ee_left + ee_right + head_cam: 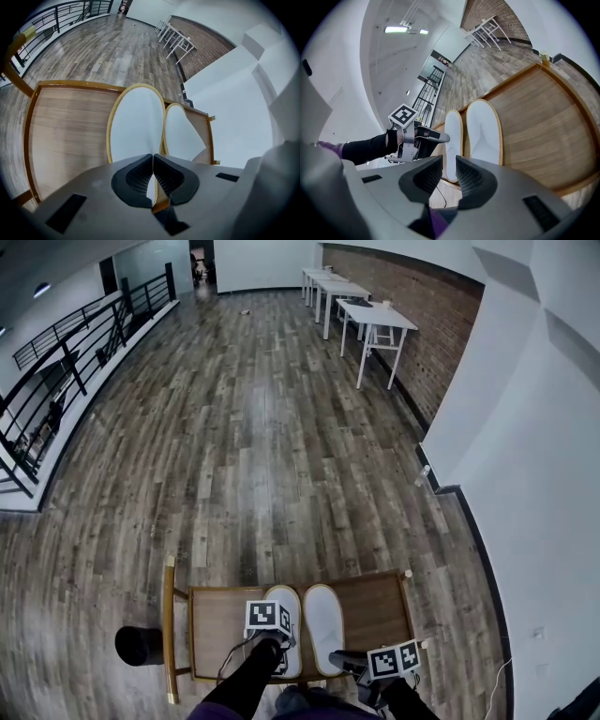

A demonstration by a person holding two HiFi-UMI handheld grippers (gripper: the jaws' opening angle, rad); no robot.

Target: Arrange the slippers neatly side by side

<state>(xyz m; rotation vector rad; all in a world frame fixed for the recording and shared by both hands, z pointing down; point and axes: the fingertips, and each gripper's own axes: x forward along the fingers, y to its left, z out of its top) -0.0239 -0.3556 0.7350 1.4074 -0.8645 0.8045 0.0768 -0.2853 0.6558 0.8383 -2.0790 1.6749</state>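
Two thin white slippers with tan sole edges lie side by side, toes away from me, on a small wooden table (220,624). The left slipper (292,599) (136,122) (453,136) touches the right slipper (323,626) (180,133) (483,129) along their inner edges. My left gripper (279,641) (153,161) (440,137) points steeply down at the left slipper's heel half, shut, with a sliver of the slipper's white fabric and tan edge pinched between its pads. My right gripper (345,660) (449,176) hovers near the table's front edge behind the right slipper's heel, open and holding nothing.
The table (65,126) (539,117) has a raised wooden rim and bare wood on both sides of the slippers. A black round object (139,645) stands on the plank floor at its left. White desks (375,320) line the brick wall far off; a railing (66,362) runs at far left.
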